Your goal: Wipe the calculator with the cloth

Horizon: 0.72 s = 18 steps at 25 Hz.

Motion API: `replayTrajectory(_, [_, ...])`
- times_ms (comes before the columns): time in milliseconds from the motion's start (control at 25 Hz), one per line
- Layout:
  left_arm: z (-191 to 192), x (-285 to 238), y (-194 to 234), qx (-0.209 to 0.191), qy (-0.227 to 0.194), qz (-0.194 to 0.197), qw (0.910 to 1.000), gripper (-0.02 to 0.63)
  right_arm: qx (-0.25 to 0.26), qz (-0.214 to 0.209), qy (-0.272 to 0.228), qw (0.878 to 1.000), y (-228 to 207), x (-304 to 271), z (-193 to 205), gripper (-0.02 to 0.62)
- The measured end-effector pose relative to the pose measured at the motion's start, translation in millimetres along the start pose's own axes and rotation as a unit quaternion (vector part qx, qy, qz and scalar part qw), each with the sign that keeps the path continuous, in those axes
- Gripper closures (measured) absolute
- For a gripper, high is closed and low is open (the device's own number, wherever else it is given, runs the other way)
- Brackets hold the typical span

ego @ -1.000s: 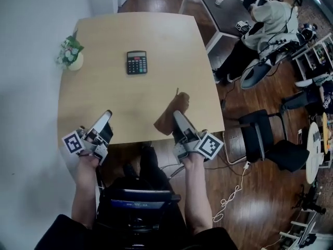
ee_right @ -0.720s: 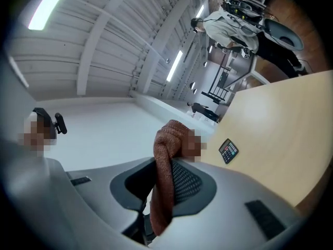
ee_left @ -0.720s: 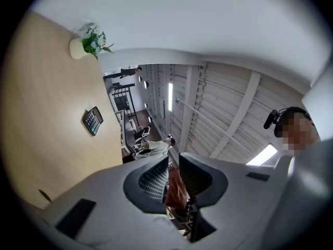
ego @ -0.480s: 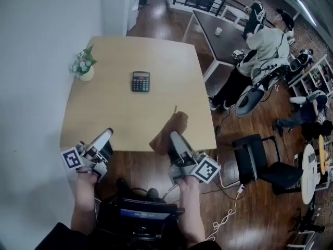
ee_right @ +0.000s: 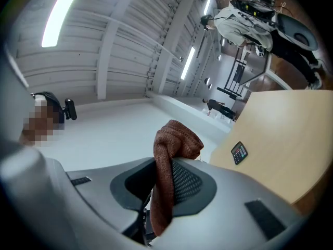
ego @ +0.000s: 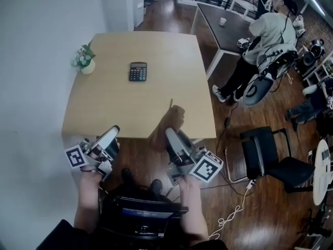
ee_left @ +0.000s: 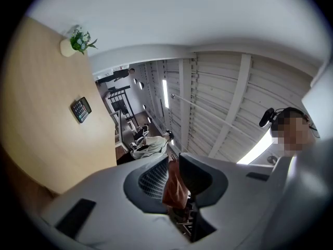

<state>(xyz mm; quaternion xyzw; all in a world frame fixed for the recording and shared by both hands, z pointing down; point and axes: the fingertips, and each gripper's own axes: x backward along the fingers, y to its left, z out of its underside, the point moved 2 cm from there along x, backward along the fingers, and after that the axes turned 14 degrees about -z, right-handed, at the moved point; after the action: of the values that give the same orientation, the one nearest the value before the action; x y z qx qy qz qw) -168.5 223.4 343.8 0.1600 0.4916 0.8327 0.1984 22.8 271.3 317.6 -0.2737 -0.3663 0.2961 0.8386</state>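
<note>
Both claws have drawn back from the calculator (ego: 138,72) and lifted: a second ago their tips reached over the near edge of the worktop (ego: 161,51), and now they hang just off that edge. The calculator lies as before, flat and face up on the far left part of the worktop, well apart from either claw, so by that gap no wiping has begun. Nearest the calculator, on its near right, is the cloth (ego: 167,125), a rust-brown fold standing up out of the right claw (ego: 173,137). That claw's jaws are clenched on the cloth's lower part, which leaves the loose top free to serve as the wiping pad. On the calculator's near left, the left claw (ego: 111,133) is clenched on nothing, probably kept free to steady the calculator. Beyond the calculator, at the left edge, a small flower pot (ego: 84,62) stands out of the wiping's way
</note>
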Motion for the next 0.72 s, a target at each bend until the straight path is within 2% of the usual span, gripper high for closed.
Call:
replayTrajectory(160, [24,1,-12,-0.004,0.001,-0.011,0.9999,0.551,-0.004,-0.009,0.002,1.000,-4,16,2,0.515])
replayTrajectory(280, [44,1,-17,-0.003,0.001,-0.018,0.9998,0.551,-0.009,0.004,0.007,1.000,-10,33,7,0.515])
replayTrajectory(400, [50,-4,-22,-0.005,0.001,-0.021,0.9998,0.551,-0.010,-0.012,0.009,1.000,-1,36,8,0.515])
replayTrajectory(560, [55,-9,-38,-0.015,0.004,-0.015,0.9998,0.551,0.016,-0.021,0.029,0.999,14,34,5,0.515])
replayTrajectory(720, [64,-5,-38,-0.012,0.005,-0.019,0.9997,0.560,0.012,-0.026,0.033,0.999,18,34,11,0.516])
